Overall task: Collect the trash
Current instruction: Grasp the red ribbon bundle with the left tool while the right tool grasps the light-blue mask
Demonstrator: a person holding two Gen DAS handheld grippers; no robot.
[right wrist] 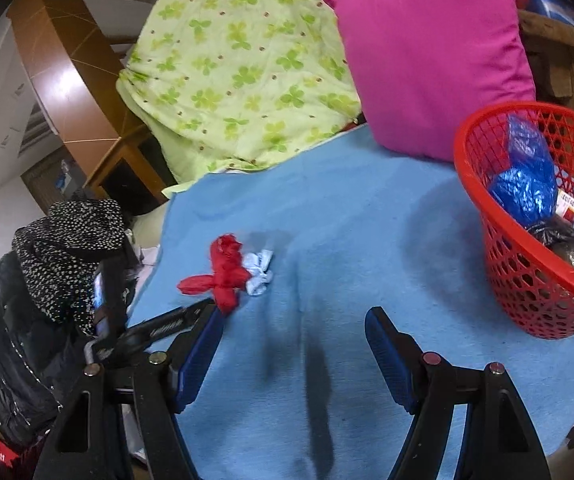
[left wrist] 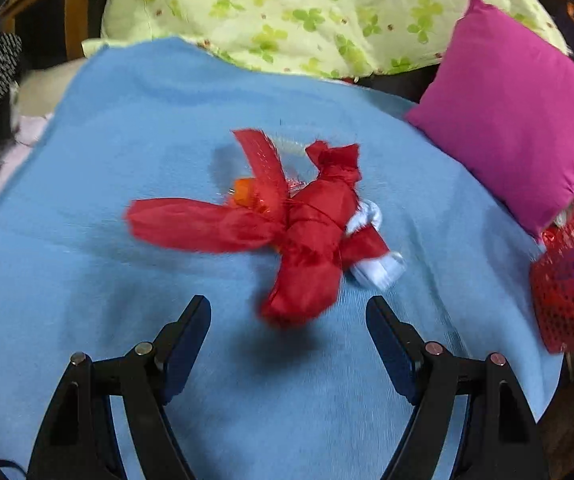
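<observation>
My left tool (left wrist: pixel 288 322) hangs with jaws apart and empty just short of the knotted red bag (left wrist: pixel 307 236) on the blue blanket (left wrist: pixel 127 140); my right tool (right wrist: pixel 294 334) is likewise apart and empty. To grasp well, I should straddle the bag's bulky knot, close firmly, then carry it right to the red basket (right wrist: pixel 527 272).

Light is even indoor light, quite bright. Left wrist view has motion blur, esp. on the red wrapper bundle (left wrist: pixel 299 232). Right wrist view is sharper; long dark shadows fall on the blue blanket (right wrist: pixel 347 208), glare on the wooden cabinet (right wrist: pixel 67 76). Both bend at edges w/ black corners.
</observation>
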